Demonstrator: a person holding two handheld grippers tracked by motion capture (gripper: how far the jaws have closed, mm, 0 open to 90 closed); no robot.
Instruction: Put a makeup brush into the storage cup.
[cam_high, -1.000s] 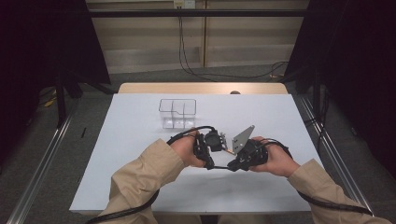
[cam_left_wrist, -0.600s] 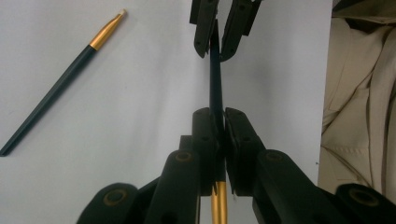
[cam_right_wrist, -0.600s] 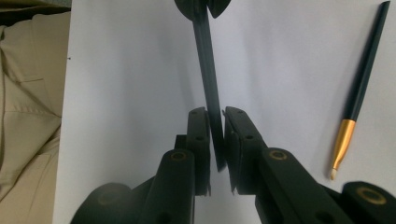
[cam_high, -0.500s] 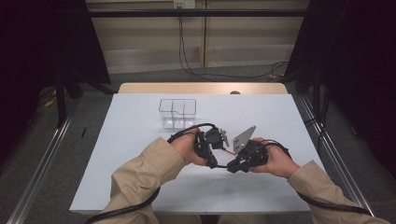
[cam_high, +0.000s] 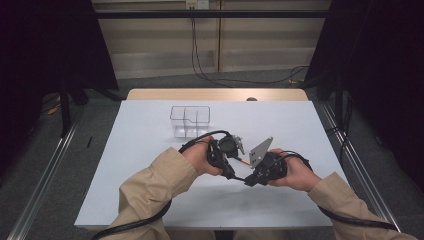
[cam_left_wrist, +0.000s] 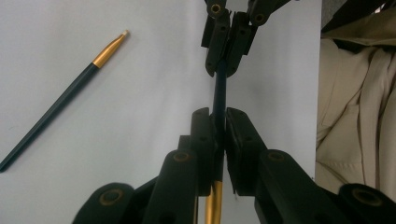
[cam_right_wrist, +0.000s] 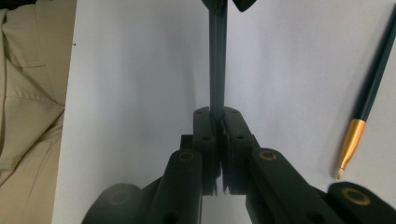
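Both grippers — left (cam_left_wrist: 218, 135), right (cam_right_wrist: 219, 135) — clamp one chopstick (cam_left_wrist: 219, 88).

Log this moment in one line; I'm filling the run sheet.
left gripper: shut on held chopstick | right gripper: shut on same stick | second chopstick: lying on table | clear box: untouched

You have two chopsticks: one chopstick (cam_left_wrist: 219, 95) clamped between both grippers, one loose chopstick (cam_left_wrist: 60, 100) on the table, plus one clear box (cam_high: 189, 121).

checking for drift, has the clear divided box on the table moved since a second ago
No. The clear divided box sits in the same spot relative to the table's far edge in the high view.
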